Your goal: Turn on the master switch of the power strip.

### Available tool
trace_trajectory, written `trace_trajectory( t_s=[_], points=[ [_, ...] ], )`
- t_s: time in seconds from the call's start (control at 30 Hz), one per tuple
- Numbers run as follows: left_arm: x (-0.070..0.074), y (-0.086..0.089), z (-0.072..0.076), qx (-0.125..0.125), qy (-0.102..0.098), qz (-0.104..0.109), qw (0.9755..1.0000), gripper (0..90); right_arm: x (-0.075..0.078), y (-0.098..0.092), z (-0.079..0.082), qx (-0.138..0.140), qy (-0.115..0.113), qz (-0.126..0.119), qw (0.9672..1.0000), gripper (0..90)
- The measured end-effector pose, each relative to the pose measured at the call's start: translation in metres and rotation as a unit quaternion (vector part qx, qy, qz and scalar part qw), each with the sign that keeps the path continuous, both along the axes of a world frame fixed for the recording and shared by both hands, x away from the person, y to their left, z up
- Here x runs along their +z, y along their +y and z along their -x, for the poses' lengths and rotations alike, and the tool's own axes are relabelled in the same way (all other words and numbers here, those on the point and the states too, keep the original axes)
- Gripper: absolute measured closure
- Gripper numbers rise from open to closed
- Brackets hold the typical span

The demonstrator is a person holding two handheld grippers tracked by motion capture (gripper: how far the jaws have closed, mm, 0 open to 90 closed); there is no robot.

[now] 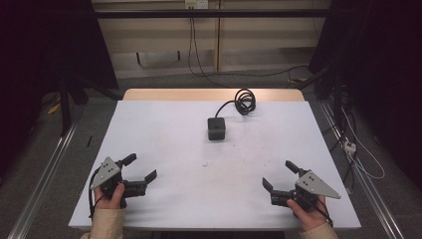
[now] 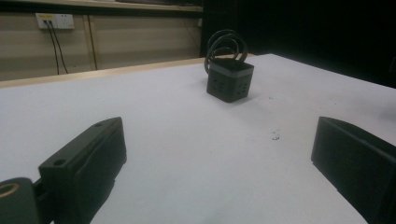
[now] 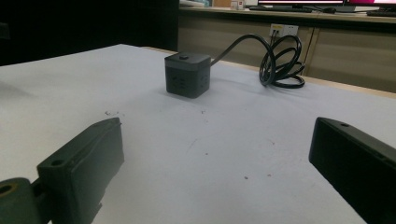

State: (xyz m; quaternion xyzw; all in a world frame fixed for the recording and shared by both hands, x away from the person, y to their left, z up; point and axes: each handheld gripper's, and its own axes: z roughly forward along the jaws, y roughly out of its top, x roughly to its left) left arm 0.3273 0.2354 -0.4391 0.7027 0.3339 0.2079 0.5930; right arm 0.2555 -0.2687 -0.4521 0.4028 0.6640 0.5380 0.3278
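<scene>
From above, the cube power strip (image 1: 216, 128) sits mid-table on the white tabletop (image 1: 164, 129), its coiled cord (image 1: 245, 101) behind it. The left gripper (image 1: 140, 168) and right gripper (image 1: 278, 173) rest well short of it, jaws spread wide, nothing between them.

The left gripper view shows the cube's (image 2: 229, 81) socket holes; no writing is readable.

The right gripper view shows a top button on the cube (image 3: 187, 73).

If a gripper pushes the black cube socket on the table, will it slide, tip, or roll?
The cube socket has flat faces and sits squarely on the white table, so it would probably slide, not roll. Its thick cable lies coiled behind it and looks stiff, so it may drag or turn the cube. The smooth sides may be slippery for the jaws.
</scene>
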Motion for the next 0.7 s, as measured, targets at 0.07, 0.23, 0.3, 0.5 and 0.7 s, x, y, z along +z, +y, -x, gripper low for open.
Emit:
trace_trajectory(
  t_s=[0.07,0.23,0.3,0.5,0.7],
  points=[
    [0.0,0.0,0.0,-0.001,-0.002,0.0,1.0,2.9,0.0,0.0,-0.001,-0.002,0.0,0.0,1.0,2.5],
    [0.0,-0.001,-0.001,-0.002,-0.001,-0.003,1.0,2.9,0.0,-0.002,-0.003,-0.004,0.001,-0.002,1.0,2.7],
    [0.0,-0.002,-0.001,-0.005,-0.003,-0.001,1.0,2.9,0.0,-0.002,-0.005,-0.006,0.003,-0.001,1.0,3.0],
    [0.0,-0.003,-0.001,-0.008,-0.003,0.005,1.0,2.9,0.004,-0.002,-0.012,-0.013,0.007,0.0,0.9999,4.3],
    [0.0,-0.004,-0.002,-0.011,-0.003,0.011,0.9999,2.8,0.009,0.005,-0.027,-0.012,0.016,0.01,0.9997,4.8]
  ],
)
